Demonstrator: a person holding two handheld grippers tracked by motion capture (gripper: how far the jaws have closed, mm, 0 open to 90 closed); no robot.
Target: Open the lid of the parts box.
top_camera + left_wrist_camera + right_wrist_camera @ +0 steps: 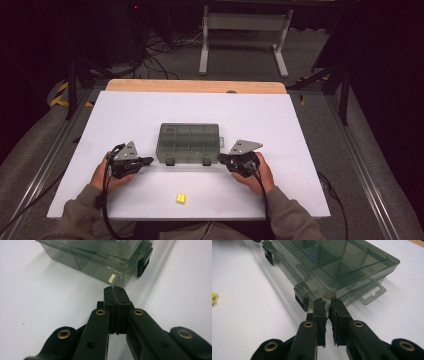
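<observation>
A smoky clear compartment box (190,142) lies lid down in the middle of the white board (150,107), with two black latches on its near side. My left gripper (148,161) rests on the board just off the box's near-left corner. In the left gripper view this gripper (115,288) has its jaws pressed together, empty, a little short of the box (100,255). My right gripper (221,158) sits at the near-right corner. In the right gripper view its tips (328,302) touch the box (332,262) beside a latch (302,301), with a thin slit between the jaws.
Two small yellow pieces (180,198) lie near the board's front edge, between the forearms, and show as yellow pieces (213,298) at the left edge of the right gripper view. A hang tab (372,293) sticks out of the box's end. A wooden tabletop edge (195,86) runs behind the board.
</observation>
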